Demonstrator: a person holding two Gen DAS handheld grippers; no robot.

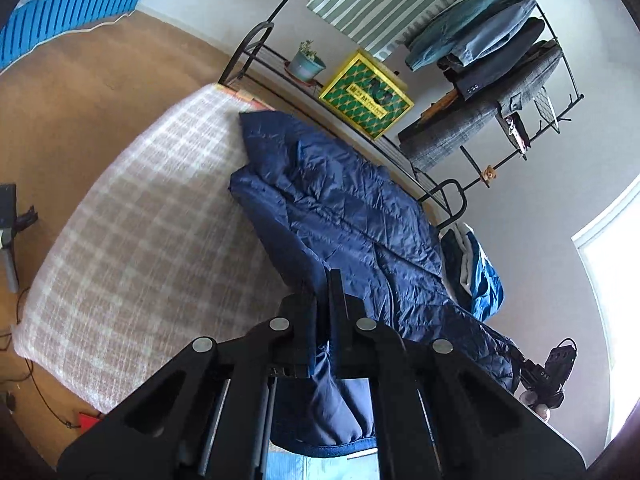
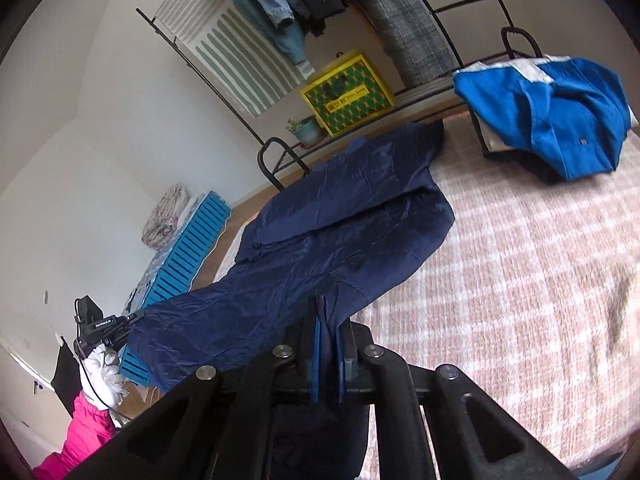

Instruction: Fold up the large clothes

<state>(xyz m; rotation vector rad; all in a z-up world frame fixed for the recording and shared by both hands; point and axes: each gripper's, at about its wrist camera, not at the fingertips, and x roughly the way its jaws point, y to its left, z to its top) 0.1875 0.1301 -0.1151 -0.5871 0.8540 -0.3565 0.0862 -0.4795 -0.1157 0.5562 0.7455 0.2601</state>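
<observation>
**Navy quilted jacket pinched at both ends**

Navy and slick, the jacket lies stretched across my checked bed cover, its far part flat on the bed and its near edge lifted. My left gripper is clamped tight on one fold of that edge, with cloth hanging down between the black fingers. My right gripper is likewise closed hard on the other end, the fabric pinched between its blue pads.

A yellow crate with a green pattern sits on the low shelf of the black metal rack beside a small potted plant; I cannot tell what the crate holds. Coats hang from the rack's rail.

Only the left view shows the jacket's diamond quilting. Only the right view shows the bright blue garment heaped on the bed's far corner in full, and my white-gloved left hand with its pink sleeve. The right view also shows the blue slatted crate by the wall with a bundle on top.
</observation>
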